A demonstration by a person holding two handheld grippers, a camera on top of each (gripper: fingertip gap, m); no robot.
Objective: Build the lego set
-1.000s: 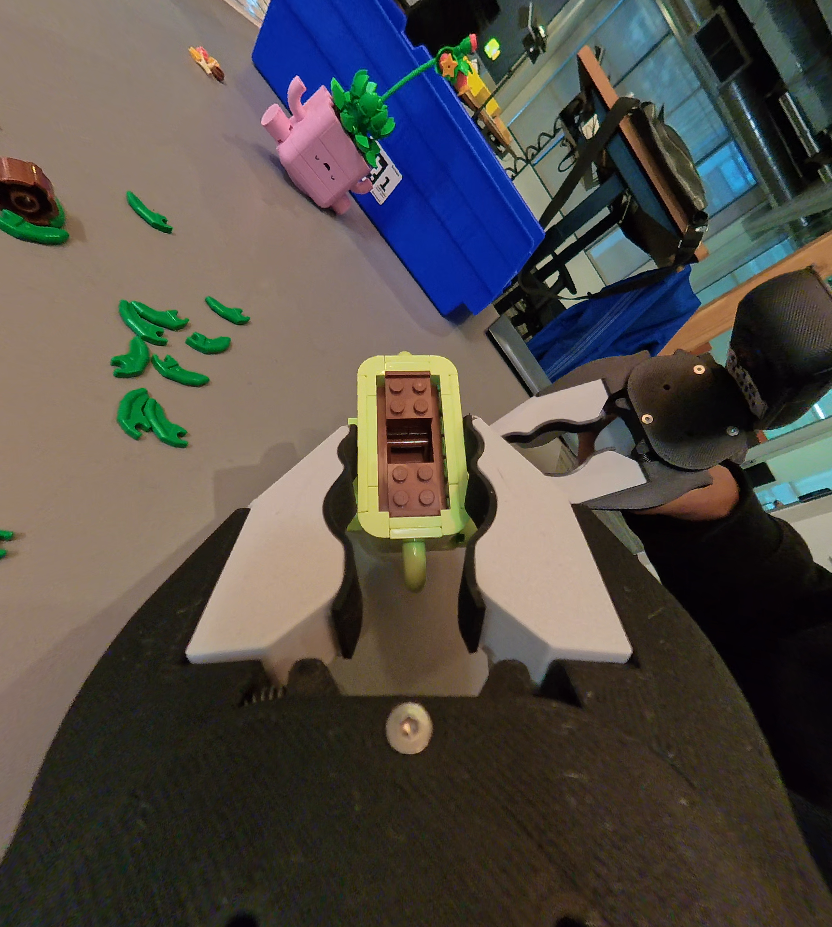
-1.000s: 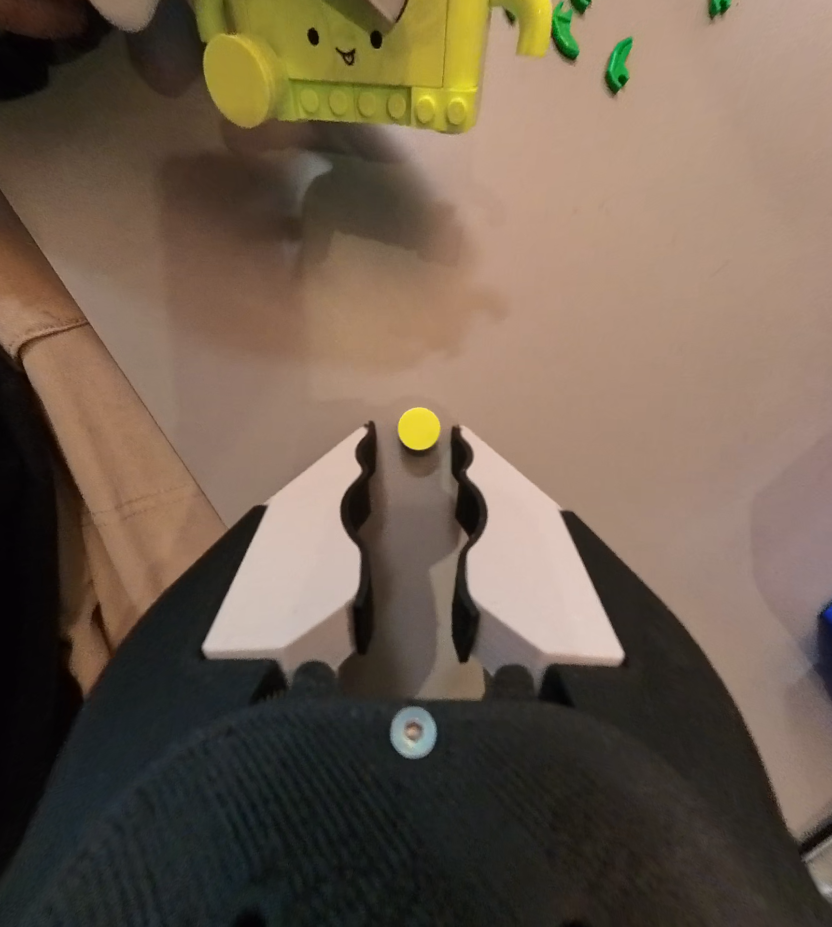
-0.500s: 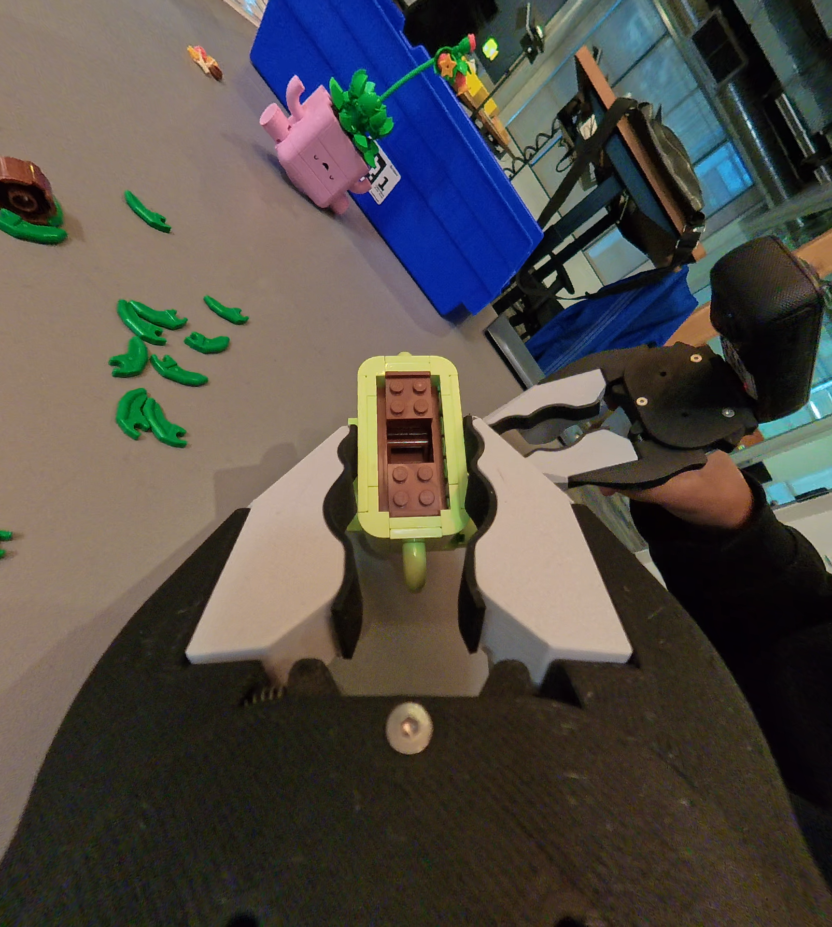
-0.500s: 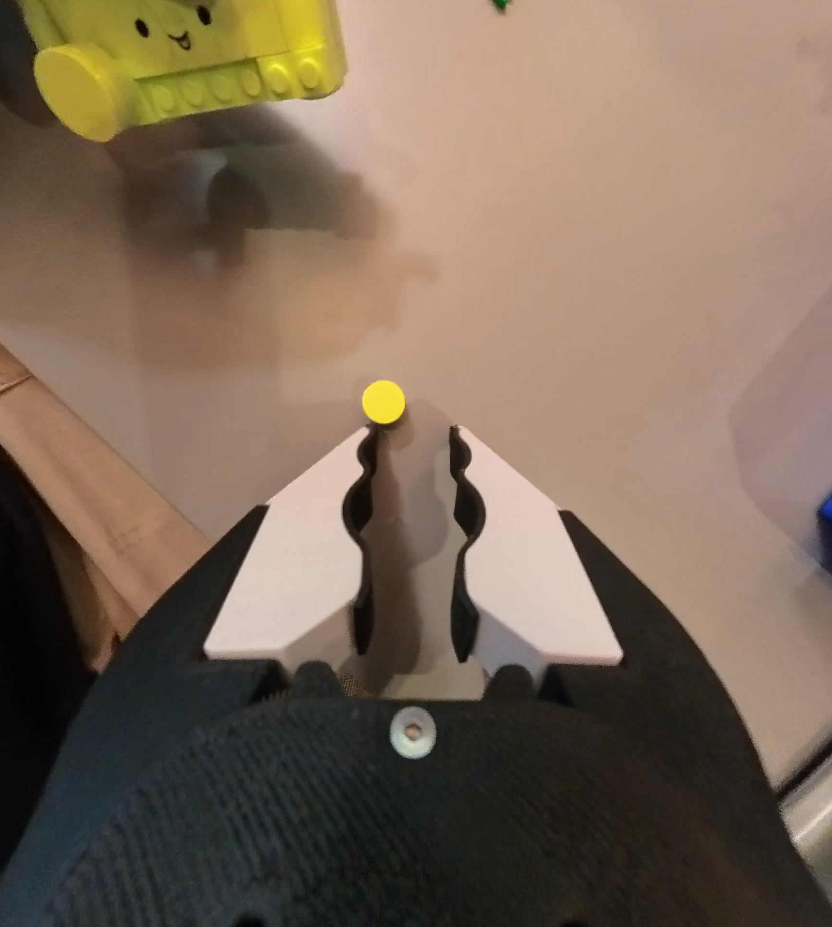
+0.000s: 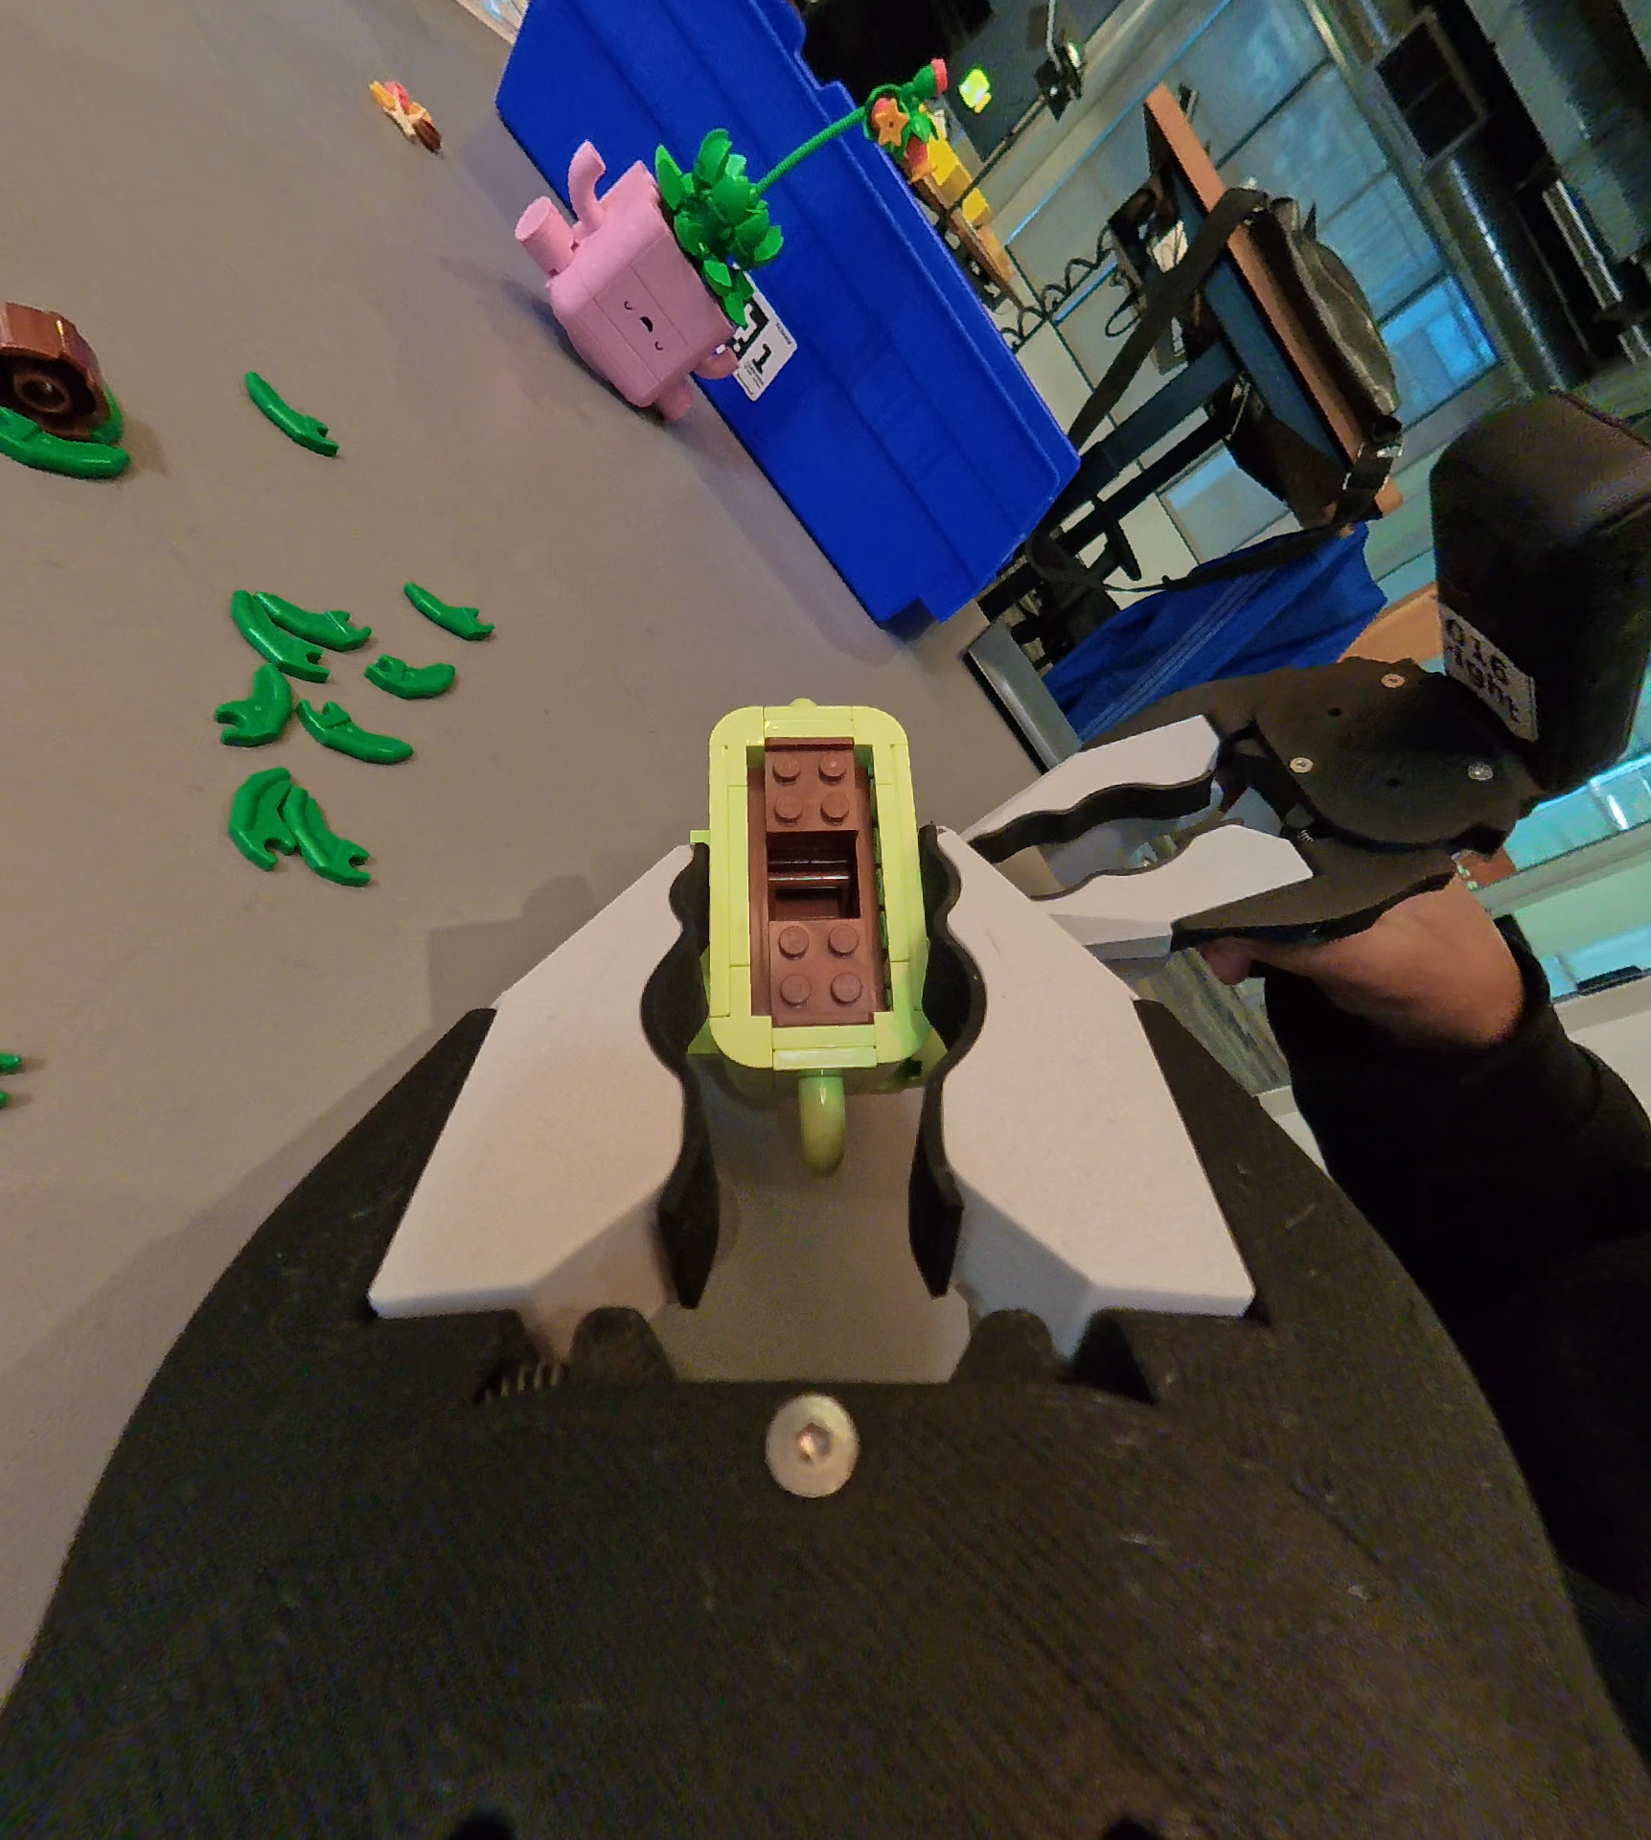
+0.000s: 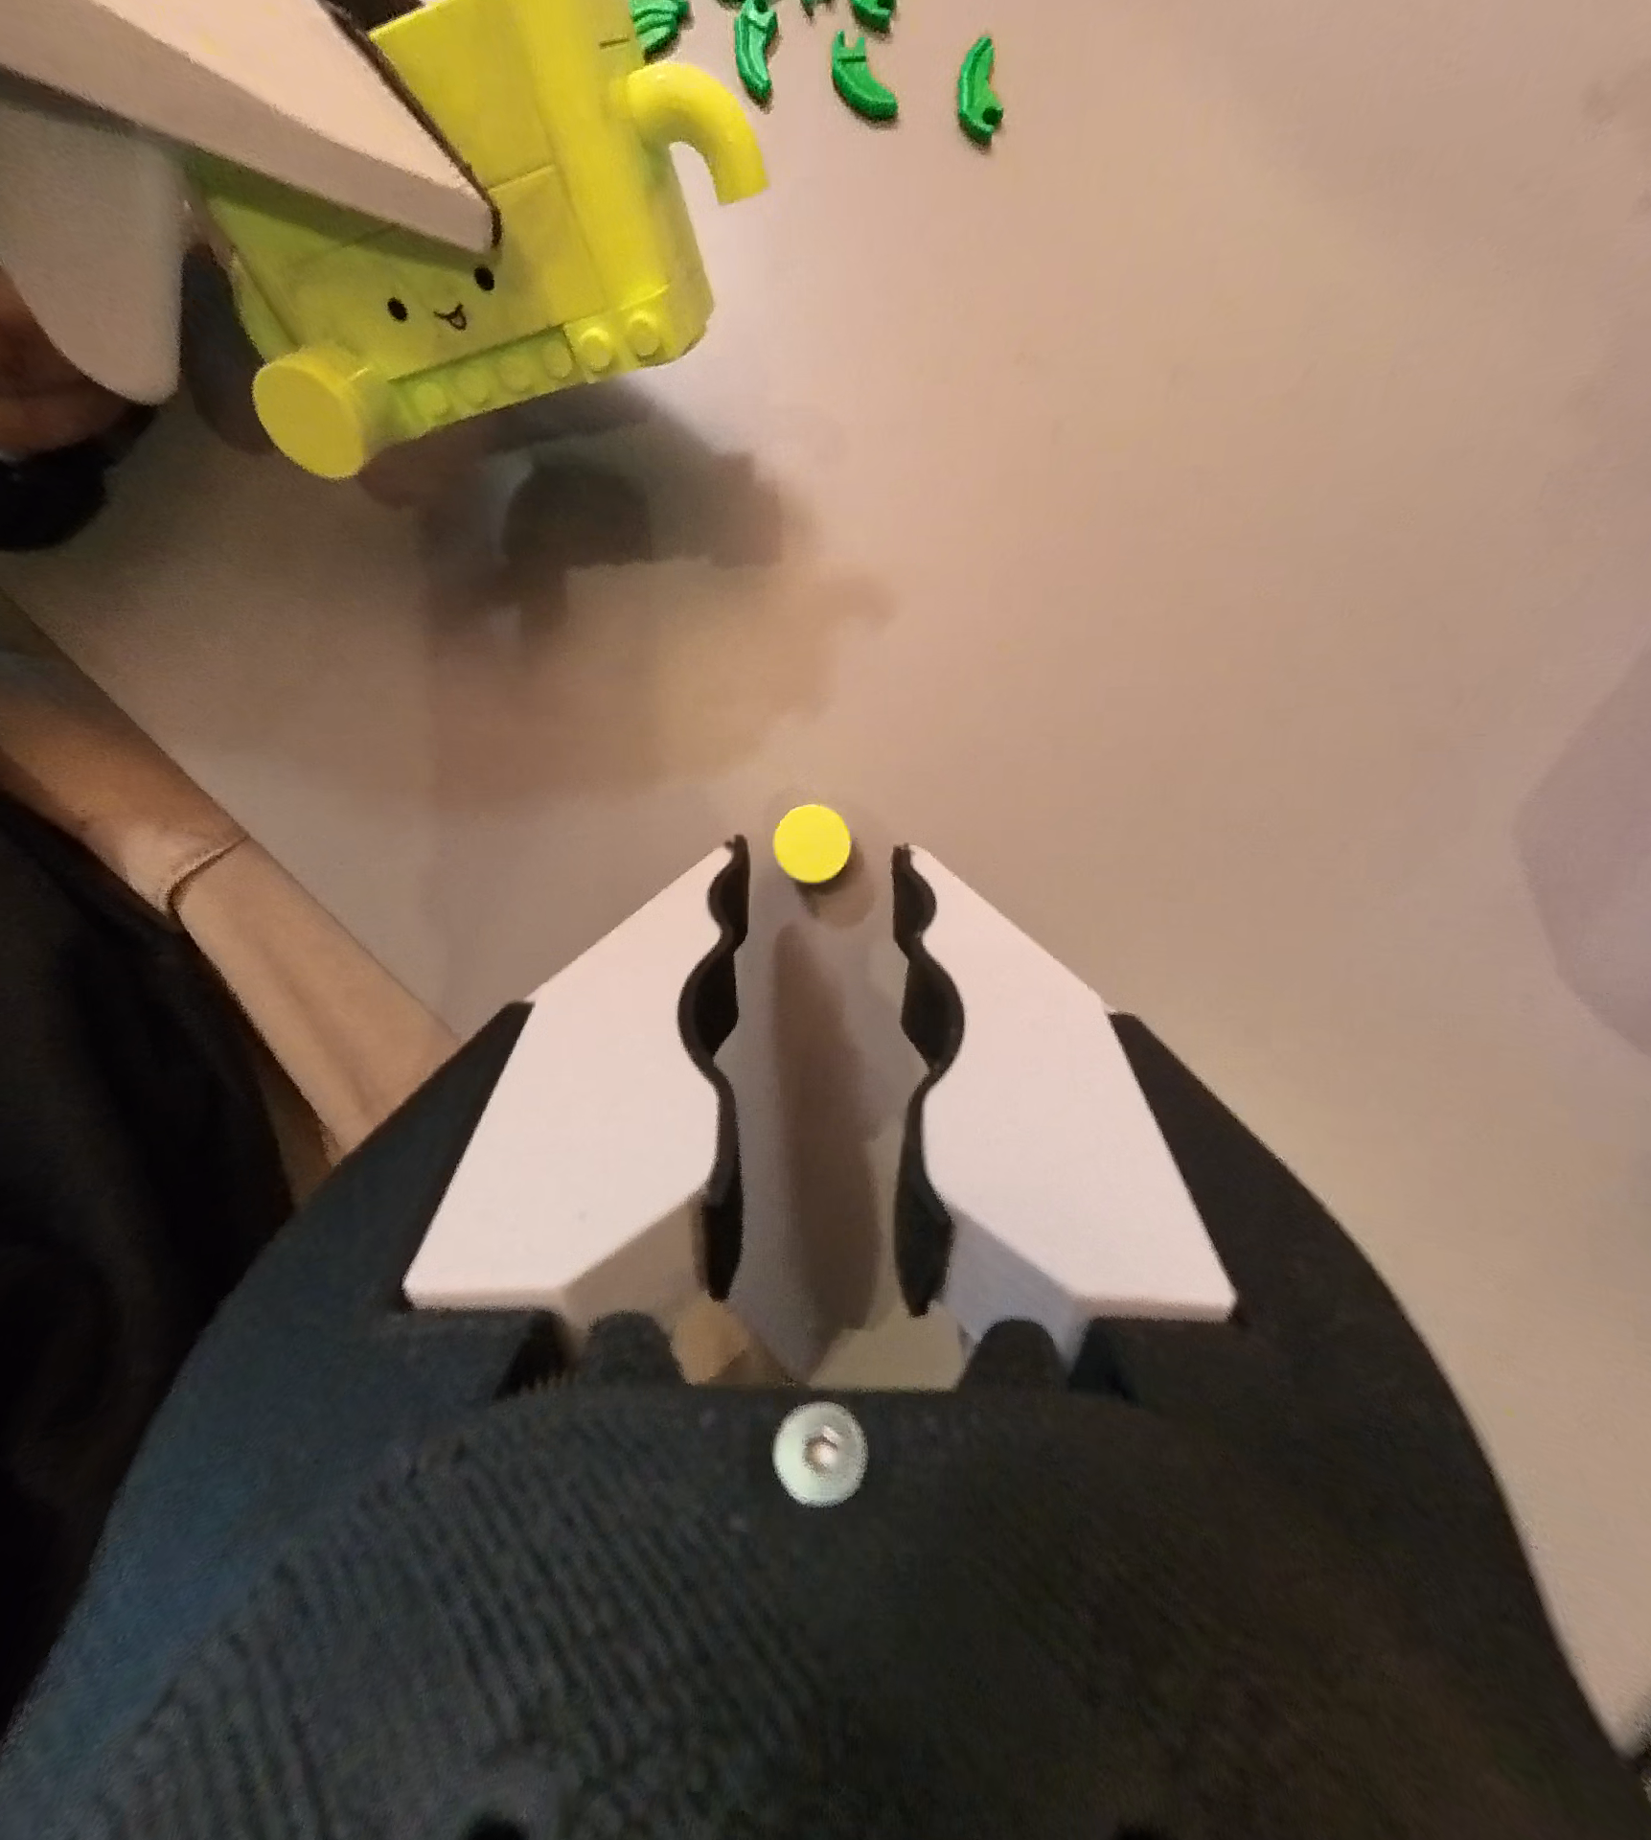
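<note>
The left gripper (image 5: 813, 866) is clamped on the lime-green lego pot (image 5: 816, 886), one finger on each long side, its brown studded inside facing the camera, held above the grey table (image 5: 522, 498); the right gripper (image 6: 816, 861) has its fingers parted a little with nothing between them, tips just short of a small yellow round tile (image 6: 811, 844) lying flat on the table; beyond the pot lie loose green leaf pieces (image 5: 303, 717), farther off a pink lego pot (image 5: 637, 299) with foliage beside a blue bin (image 5: 861, 378).
</note>
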